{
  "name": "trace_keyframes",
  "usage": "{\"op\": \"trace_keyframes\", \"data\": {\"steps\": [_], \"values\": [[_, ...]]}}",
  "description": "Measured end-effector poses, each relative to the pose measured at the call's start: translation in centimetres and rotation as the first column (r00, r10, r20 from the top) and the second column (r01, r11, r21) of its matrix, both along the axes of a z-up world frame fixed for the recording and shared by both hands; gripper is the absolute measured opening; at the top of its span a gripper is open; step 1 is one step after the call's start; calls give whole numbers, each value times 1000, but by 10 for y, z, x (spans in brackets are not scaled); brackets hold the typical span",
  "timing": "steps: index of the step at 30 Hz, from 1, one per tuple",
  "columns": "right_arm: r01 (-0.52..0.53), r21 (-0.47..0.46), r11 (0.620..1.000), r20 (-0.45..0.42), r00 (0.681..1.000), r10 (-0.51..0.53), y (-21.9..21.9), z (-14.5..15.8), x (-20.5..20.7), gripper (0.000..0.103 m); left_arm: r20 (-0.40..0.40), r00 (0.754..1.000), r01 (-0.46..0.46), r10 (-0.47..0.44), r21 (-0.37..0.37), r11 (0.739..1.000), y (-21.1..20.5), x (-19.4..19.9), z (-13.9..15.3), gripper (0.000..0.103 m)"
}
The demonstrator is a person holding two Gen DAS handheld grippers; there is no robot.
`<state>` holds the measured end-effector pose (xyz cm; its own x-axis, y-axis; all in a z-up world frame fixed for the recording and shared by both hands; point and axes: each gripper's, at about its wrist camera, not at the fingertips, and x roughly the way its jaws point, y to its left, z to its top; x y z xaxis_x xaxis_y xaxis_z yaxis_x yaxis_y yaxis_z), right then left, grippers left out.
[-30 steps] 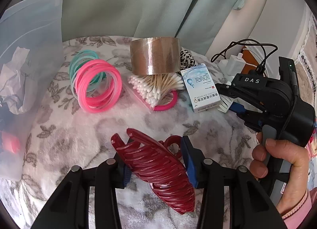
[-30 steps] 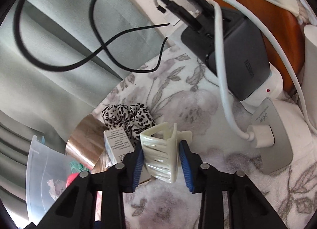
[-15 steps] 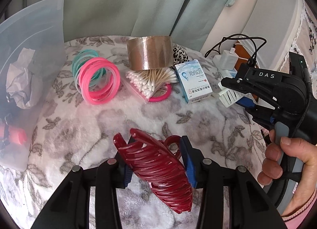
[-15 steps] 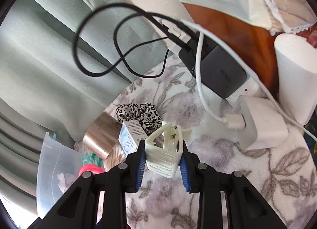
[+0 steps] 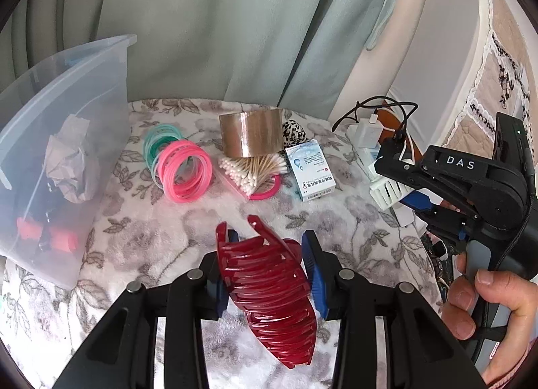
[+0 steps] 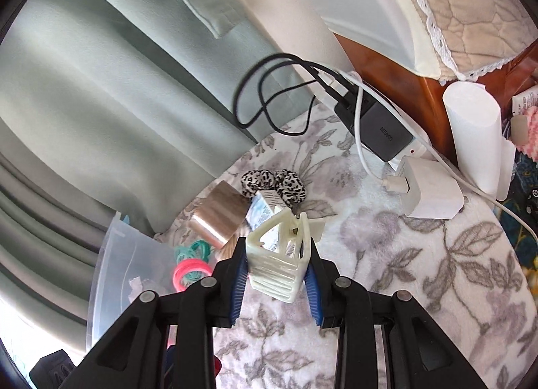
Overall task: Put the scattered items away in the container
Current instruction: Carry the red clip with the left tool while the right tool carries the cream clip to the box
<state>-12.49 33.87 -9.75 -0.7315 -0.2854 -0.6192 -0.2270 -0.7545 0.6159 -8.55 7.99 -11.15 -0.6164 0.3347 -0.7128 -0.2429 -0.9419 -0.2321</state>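
Note:
In the left wrist view my left gripper (image 5: 269, 237) holds a dark red hair claw clip (image 5: 269, 291) above the flowered blanket; its jaws are closing and the blue pads press on the clip. My right gripper (image 6: 275, 247) is shut on a cream hair claw clip (image 6: 275, 271), also lifted off the blanket. From the left wrist, the right gripper (image 5: 396, 187) and its cream clip (image 5: 386, 192) appear at the right, held by a hand (image 5: 484, 301). The clear plastic bin (image 5: 67, 86) stands at the left, with crumpled paper (image 5: 70, 160) and red pieces inside.
On the blanket lie pink rings (image 5: 185, 173), teal rings (image 5: 161, 140), a tape roll (image 5: 250, 135), cotton swabs (image 5: 248, 170), a small box (image 5: 311, 167) and a leopard scrunchie (image 6: 274, 183). Chargers (image 6: 427, 190) with cables and a white roll (image 6: 470, 133) sit at the right edge.
Both grippers have risen and pulled back with their clips, so the blanket items look smaller and farther. The red clip sits tighter between the left pads.

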Motion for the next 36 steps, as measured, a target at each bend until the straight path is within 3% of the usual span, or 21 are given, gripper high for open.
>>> {"op": "trace_keyframes", "data": {"steps": [18,36], "values": [[-88,37,995,-126,988,92,-53,69,50,33,-169,980,-92,105,84,992,-52,40,78,40],[-199,118,973,-233,947,222,-120,124,76,33,-263,926,-226,272,192,955,-129,72,122,39]]}}
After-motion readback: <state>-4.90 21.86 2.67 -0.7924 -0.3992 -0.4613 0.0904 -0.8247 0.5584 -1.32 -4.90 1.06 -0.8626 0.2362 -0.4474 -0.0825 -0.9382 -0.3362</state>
